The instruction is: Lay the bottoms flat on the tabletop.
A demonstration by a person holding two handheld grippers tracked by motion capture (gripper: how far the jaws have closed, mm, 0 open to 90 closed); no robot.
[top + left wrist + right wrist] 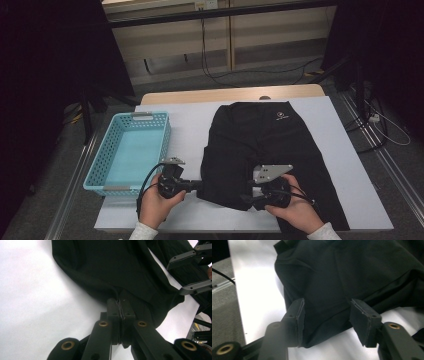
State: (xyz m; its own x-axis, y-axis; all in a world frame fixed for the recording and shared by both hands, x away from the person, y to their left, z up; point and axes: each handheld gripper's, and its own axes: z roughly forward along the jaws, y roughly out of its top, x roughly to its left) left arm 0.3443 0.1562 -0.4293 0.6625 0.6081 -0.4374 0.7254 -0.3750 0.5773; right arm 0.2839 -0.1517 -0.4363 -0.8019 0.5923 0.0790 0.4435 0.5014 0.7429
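Left gripper (120, 311) clenched on near hem of black garment (260, 145), part-folded on white table (190, 120); right gripper (325, 320) released, jaws apart — blue basket (131, 152) holds nothing — folding unfinished

High view: we look forward and down from above the near edge of the table (350, 200), far enough to take in its whole top.
Left gripper view: we ride close behind its jaws, facing the black garment (112, 265).
Right gripper view: equally close, facing the same garment.
Shared: garment's near hem, white tabletop.
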